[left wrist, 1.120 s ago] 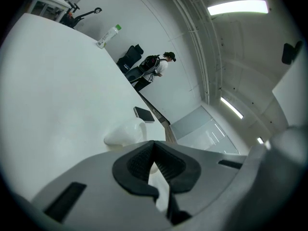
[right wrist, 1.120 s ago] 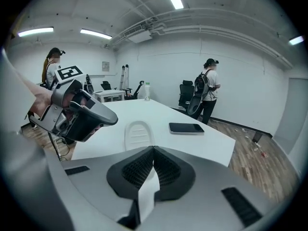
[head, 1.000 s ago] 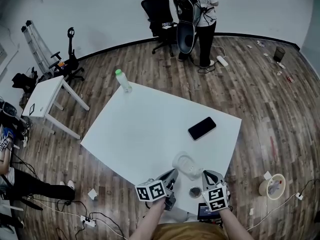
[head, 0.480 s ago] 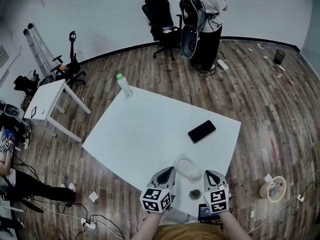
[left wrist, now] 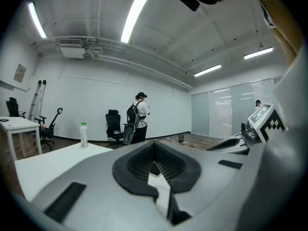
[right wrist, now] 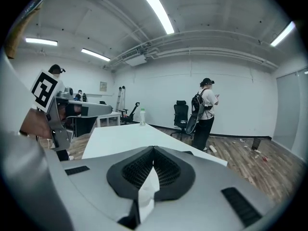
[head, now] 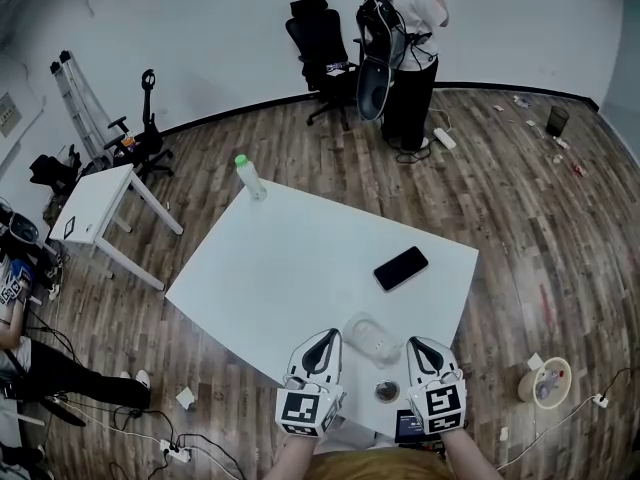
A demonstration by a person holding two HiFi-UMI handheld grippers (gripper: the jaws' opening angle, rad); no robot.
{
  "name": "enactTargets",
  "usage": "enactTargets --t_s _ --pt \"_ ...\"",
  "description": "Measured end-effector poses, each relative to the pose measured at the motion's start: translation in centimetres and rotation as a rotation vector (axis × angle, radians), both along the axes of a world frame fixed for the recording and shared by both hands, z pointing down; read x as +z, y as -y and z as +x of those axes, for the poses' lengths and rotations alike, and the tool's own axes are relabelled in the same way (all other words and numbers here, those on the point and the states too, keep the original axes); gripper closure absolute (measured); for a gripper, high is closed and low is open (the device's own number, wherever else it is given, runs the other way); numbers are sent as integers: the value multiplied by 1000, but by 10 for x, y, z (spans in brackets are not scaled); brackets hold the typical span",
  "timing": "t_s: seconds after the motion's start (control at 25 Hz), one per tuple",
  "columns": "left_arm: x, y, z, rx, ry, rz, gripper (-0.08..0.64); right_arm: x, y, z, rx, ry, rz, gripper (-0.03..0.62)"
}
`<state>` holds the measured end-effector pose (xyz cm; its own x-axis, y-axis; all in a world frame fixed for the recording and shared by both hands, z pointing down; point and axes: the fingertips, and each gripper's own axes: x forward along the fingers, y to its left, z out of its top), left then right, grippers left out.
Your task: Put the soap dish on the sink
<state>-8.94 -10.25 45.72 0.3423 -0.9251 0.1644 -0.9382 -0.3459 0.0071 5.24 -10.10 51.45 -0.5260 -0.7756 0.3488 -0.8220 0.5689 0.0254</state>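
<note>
Nearest you, the left gripper (head: 325,338) and right gripper (head: 422,346) hang side by side over the near edge of the worktop (head: 300,258). Both pairs of fingers (left wrist: 137,163) are clenched on nothing; each gripper view shows only bare worktop past the meeting pads. You hold them either side of the soap dish (head: 372,337), which looks like a ready pose ahead of a grasp. The dish is clear and lies flat on the worktop just beyond and between the tips, untouched. A small dark round thing (head: 386,390) sits between the grippers, nearer you; what it is cannot be told. The phone (head: 401,268) and the bottle (head: 248,176) lie further out, well apart from the dish, so probably no obstruction. No sink is in view. A person (head: 405,48) stands by a chair (head: 320,30) at the far wall.
</note>
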Motion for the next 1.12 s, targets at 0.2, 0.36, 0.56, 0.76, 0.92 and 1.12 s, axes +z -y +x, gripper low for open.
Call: enactTargets --t_s 0.2,0.36,0.56,0.76,0.92,1.12 --pt "-36 1 -2 -44 48 104 553 -29 2 -4 7 35 67 583" --pt "-54 0 -1 -55 31 147 552 -47 0 -2 8 68 100 583" --pt "-62 -5 0 -32 -25 161 554 -66 -2 -2 -1 71 166 583" --pt "-64 -6 -2 -42 -22 156 554 -68 0 -2 5 63 163 583" --pt "-67 -7 -7 -48 -22 160 554 -68 1 -2 21 57 134 583" --pt "-66 -5 -6 -45 -21 150 554 -82 7 5 54 83 155 583"
